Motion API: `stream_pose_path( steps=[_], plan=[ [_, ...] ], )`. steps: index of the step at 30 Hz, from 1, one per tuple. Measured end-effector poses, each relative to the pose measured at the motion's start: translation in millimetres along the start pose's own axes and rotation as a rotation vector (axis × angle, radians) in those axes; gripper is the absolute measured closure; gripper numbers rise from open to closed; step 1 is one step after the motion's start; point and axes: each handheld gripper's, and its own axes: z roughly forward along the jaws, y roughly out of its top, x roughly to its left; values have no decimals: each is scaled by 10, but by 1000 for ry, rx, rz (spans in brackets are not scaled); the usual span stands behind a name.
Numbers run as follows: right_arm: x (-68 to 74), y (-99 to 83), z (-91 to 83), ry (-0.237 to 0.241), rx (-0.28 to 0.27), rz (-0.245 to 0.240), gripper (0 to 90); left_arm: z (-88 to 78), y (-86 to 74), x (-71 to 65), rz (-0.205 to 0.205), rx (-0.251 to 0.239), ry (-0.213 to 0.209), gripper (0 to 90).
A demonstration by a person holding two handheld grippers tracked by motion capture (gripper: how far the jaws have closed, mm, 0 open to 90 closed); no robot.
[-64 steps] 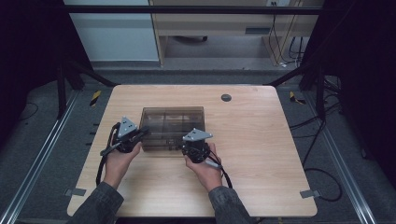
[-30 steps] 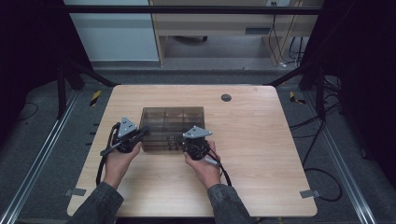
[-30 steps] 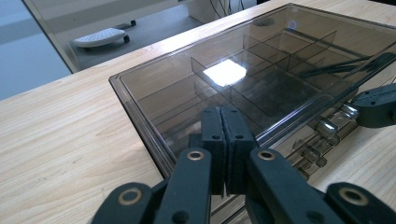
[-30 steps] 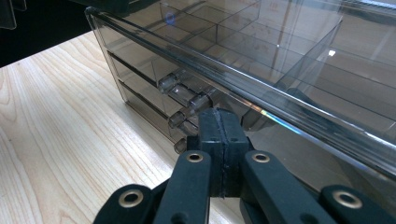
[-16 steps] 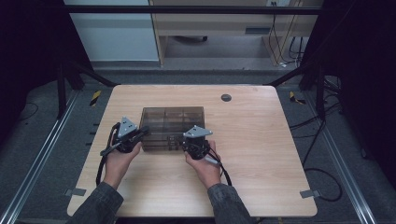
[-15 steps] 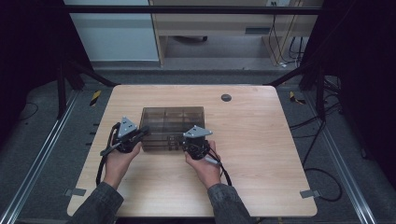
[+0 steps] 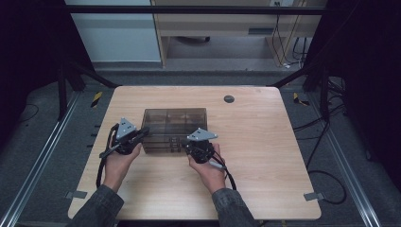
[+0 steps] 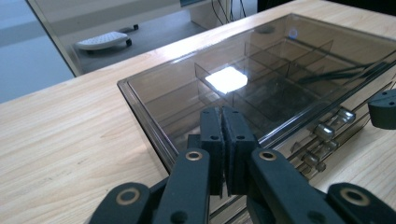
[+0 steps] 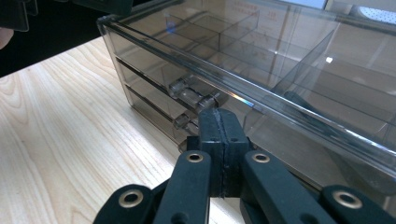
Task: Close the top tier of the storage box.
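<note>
The box (image 7: 174, 130), a smoky clear case with dividers inside and drawers in its near face, is sitting left of centre on the desk (image 7: 265, 156), and I am holding both tools at that near face. My left gripper (image 8: 223, 140) is resting at the box's near left corner, its fingers pressed together on nothing. My right gripper (image 9: 219, 135) is sitting low against the front, fingers likewise pressed flat with nothing between them, just under the small clear handles (image 9: 194, 100) of the drawers. I judge I am lining up on a drawer, so I am planning to spread the right fingers first, pinch one handle squarely, and pull straight toward me while the left steadies the box against sliding. Bare desk is lying open toward me and to the right; the left edge is nearer.
</note>
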Motion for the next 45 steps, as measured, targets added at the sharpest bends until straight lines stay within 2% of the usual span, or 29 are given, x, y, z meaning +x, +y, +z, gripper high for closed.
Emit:
stream_pose_path(
  steps=[4, 18, 25, 29, 31, 33, 35, 38, 42, 45],
  plan=[
    [28, 12, -65, 5, -8, -9, 900, -71, 8, -25, 17, -13, 3, 871],
    [63, 40, -215, 13, -24, -20, 878, -281, -32, -86, 18, -36, -9, 821],
    [84, 53, -255, 17, -24, -25, 838, -349, -57, -93, 29, -25, 14, 768],
    [62, 62, -298, 13, -29, -19, 792, -392, -63, -85, 21, -29, 29, 703],
    [47, 59, -314, 12, -22, -13, 750, -409, -64, -84, 16, -29, 36, 650],
    [35, 61, -323, 7, -16, -6, 668, -420, -62, -85, 9, -33, 40, 587],
    [16, 61, -328, 3, -8, 8, 577, -432, -58, -85, 4, -37, 45, 479],
    [16, 61, -341, -27, -6, 7, 471, -441, -56, -93, 7, -36, 36, 391],
    [10, 68, -358, -40, 1, 14, 324, -454, -65, -125, 19, -32, 23, 275],
    [13, 67, -375, -41, 11, 19, 232, -463, -74, -151, 12, -26, 14, 164]
  ],
)
